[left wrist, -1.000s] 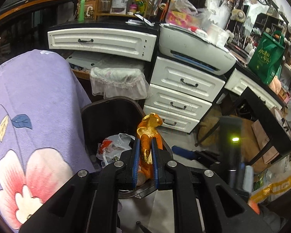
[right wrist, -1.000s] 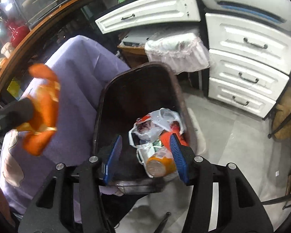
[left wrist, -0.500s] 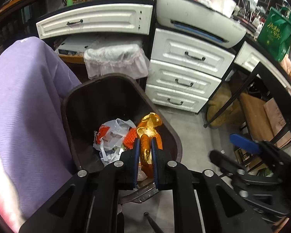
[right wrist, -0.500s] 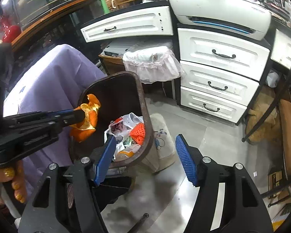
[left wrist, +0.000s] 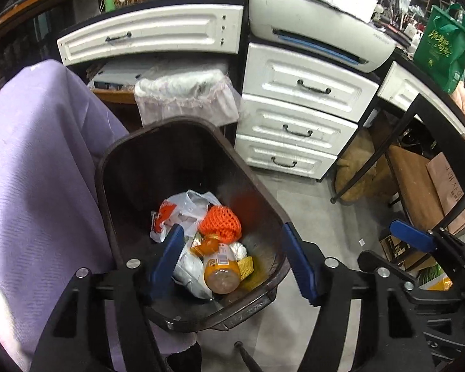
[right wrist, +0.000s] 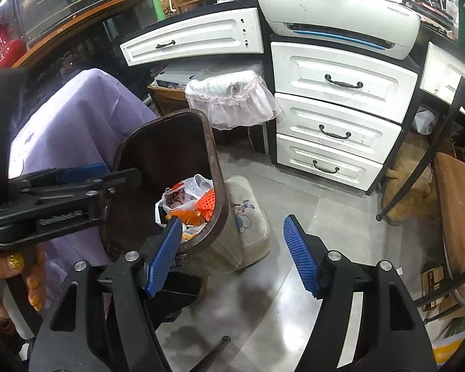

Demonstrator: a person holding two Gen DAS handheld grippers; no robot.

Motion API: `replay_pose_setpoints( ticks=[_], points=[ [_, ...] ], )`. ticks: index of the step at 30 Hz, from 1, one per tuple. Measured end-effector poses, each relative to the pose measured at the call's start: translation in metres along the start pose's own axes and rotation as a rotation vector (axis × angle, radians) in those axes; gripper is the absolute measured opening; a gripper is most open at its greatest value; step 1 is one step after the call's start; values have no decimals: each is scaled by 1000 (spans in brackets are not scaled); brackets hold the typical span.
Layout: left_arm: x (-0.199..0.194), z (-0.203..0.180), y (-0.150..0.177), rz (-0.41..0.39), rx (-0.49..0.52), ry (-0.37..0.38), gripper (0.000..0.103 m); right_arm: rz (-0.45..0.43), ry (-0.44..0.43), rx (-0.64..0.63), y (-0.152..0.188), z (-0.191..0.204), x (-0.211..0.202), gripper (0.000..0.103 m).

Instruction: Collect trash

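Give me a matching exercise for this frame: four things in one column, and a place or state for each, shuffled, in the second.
Things:
1. left hand-held gripper
2. orange net
3. green bag
4. printer

Places or states:
A. on the desk at the far right
B. lying in the brown bin among the trash
C. open and empty above the bin
D. on top of the white drawers

Pairs: 1-C, 2-B, 3-A, 4-D

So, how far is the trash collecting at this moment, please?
Done: the bin holds a white bag, orange net, orange peel and bottle. In hand: nothing; left gripper and right gripper are open. Left: no loose trash visible.
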State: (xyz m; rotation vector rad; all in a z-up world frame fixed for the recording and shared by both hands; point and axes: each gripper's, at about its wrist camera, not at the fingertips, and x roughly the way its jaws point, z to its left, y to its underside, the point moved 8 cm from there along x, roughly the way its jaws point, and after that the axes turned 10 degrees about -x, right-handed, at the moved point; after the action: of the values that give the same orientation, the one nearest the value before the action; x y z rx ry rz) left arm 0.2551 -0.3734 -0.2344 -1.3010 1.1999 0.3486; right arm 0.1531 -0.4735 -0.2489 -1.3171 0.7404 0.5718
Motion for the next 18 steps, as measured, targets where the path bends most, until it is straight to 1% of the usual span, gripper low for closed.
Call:
replay_pose_setpoints(
  ticks=[1,3,4,7,8,9,11,12,13,15,17,18],
  points=[
    [-4,-1,-1,-8,5,4,69,-7,5,0,-1,0,-4,68],
    [-21,-4,-3,-48,19,12,77,-24,23,-3,-3,0,-13,68],
    [-29,-6,-3,-67,24,14,79,-33,33,-3,-4,0,-17,69],
    [-67,-6,-5,-157,33,30,87,-80,80,1,-10,2,-39,72],
    [-79,-4,-6,-184,35,31,92,-108,97,0,-14,5,-50,73],
    [-97,-1,-6,-229,37,30,96,-140,116,-1,-18,7,-62,75],
    [-129,4,-5,-308,35,27,97,-212,148,-6,-25,15,-88,82],
    [-143,7,-5,-343,34,25,97,-244,154,-6,-28,19,-99,89],
    [-160,11,-4,-379,31,23,97,-288,159,-2,-32,25,-114,94],
    [-189,19,1,-434,28,13,97,-364,173,10,-38,40,-144,97],
    [-218,28,8,-493,18,-12,97,-429,180,0,-44,56,-168,97],
    [-227,33,10,-515,13,-26,97,-447,181,-5,-46,62,-175,97]
  ],
)
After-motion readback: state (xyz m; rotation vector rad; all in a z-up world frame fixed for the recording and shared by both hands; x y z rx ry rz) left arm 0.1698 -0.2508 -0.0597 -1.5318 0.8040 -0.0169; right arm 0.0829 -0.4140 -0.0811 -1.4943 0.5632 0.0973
